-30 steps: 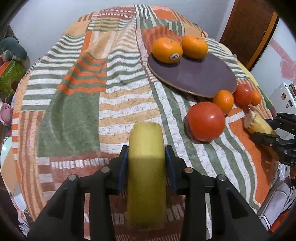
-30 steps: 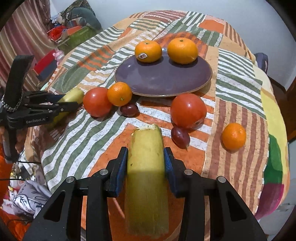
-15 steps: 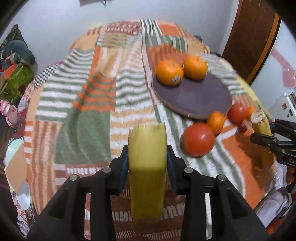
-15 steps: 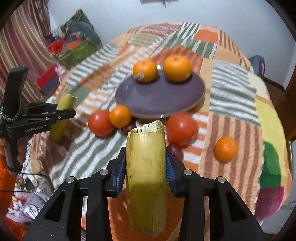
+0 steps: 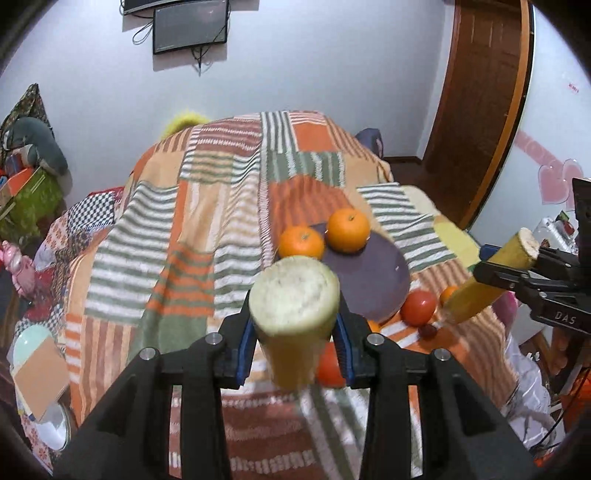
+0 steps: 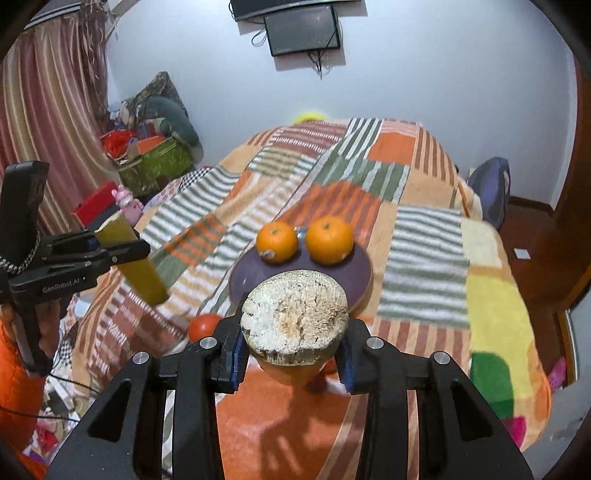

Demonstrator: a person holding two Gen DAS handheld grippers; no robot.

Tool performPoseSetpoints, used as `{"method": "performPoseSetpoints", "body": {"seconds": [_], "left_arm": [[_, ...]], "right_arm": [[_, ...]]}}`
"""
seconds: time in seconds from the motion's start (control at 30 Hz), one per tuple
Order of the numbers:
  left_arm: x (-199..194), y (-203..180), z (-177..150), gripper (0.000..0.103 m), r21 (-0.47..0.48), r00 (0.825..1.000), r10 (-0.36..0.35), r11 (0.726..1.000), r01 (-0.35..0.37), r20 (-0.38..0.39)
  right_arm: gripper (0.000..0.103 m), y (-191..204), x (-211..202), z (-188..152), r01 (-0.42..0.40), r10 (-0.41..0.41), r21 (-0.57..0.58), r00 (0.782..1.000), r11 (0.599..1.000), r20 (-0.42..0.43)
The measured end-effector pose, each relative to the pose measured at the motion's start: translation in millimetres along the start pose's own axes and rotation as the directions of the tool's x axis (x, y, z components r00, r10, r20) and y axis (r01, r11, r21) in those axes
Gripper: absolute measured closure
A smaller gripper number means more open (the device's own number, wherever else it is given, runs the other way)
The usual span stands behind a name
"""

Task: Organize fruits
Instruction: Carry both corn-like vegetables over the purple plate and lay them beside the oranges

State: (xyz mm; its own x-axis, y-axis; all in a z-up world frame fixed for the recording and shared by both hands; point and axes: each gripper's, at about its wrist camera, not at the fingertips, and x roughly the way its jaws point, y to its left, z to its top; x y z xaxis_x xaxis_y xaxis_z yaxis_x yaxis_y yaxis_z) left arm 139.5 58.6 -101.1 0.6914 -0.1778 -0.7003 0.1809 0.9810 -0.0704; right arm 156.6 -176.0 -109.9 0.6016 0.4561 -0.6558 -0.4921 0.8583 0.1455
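The left gripper [image 5: 294, 341] was clamped on a yellow stalk piece [image 5: 293, 295], held clear above the surface with its pale cut end turned toward the camera. The right gripper [image 6: 293, 354] was likewise clamped on a second yellow stalk piece [image 6: 294, 317], its rough, whitish cut face pointing at the lens. In the left wrist view the right gripper showed at the right edge with its piece tilted, cut end uppermost; in the right wrist view the left gripper showed at the left edge with its piece slanting downward.

Below and just beyond the held pieces, on the patchwork blanket [image 5: 155, 236] covering the surface, lay loose fruit: a red tomato [image 5: 418, 307], a small dark grape [image 5: 427, 331] beside it, and a small orange [image 5: 448, 294] partly hidden behind the right gripper's piece. Another red fruit [image 5: 327, 363] sat largely hidden behind the left gripper's piece. In the right wrist view only one tomato [image 6: 204, 326] peeked out to the left of the gripper.

Further on rested a purple plate [image 5: 373, 280] carrying two oranges [image 5: 301, 242] side by side at its far rim, the right-hand one [image 5: 348, 229] slightly farther away; one bore a sticker in the right wrist view.

Beyond the surface stood a white wall with a dark screen [image 5: 190, 25], a wooden door [image 5: 480, 107] on the right, and striped curtains [image 6: 48, 110] with a heap of clutter [image 6: 155, 147] on the left
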Motion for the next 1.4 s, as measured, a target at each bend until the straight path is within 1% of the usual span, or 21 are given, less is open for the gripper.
{"method": "performPoseSetpoints", "body": {"seconds": [0.27,0.63,0.97,1.07,1.2,1.4], "left_arm": [[22.2,-19.6,17.5,0.066,0.016,0.999,-0.048,0.999,0.048,-0.004],[65.9,-38.4,35.8,0.066,0.015,0.995,-0.095,0.995,0.096,-0.041],[106.8,-36.0,38.8,0.066,-0.041,0.985,-0.138,0.990,0.134,-0.105],[116.6,-38.1,40.0,0.066,-0.055,0.979,-0.163,0.986,0.157,-0.121],[127.2,-39.3,38.8,0.066,-0.059,0.976,-0.170,0.985,0.163,-0.138],[131.5,-23.7,39.2,0.066,-0.104,0.974,-0.183,0.980,0.170,-0.131]], "right_arm": [[0.068,-13.1,12.6,14.5,0.015,-0.015,0.000,1.000,1.000,0.019],[0.068,-36.4,41.6,23.7,0.029,-0.029,-0.002,0.999,1.000,-0.020],[0.068,-39.3,77.8,23.6,0.032,-0.035,-0.034,0.995,0.999,-0.092],[0.068,-37.5,82.1,28.9,0.033,-0.038,-0.051,0.995,0.998,-0.089],[0.068,-34.8,91.2,35.0,0.012,-0.018,-0.062,0.994,0.998,-0.104],[0.068,-25.6,109.7,38.1,-0.003,-0.008,-0.086,0.992,0.996,-0.124]]}}
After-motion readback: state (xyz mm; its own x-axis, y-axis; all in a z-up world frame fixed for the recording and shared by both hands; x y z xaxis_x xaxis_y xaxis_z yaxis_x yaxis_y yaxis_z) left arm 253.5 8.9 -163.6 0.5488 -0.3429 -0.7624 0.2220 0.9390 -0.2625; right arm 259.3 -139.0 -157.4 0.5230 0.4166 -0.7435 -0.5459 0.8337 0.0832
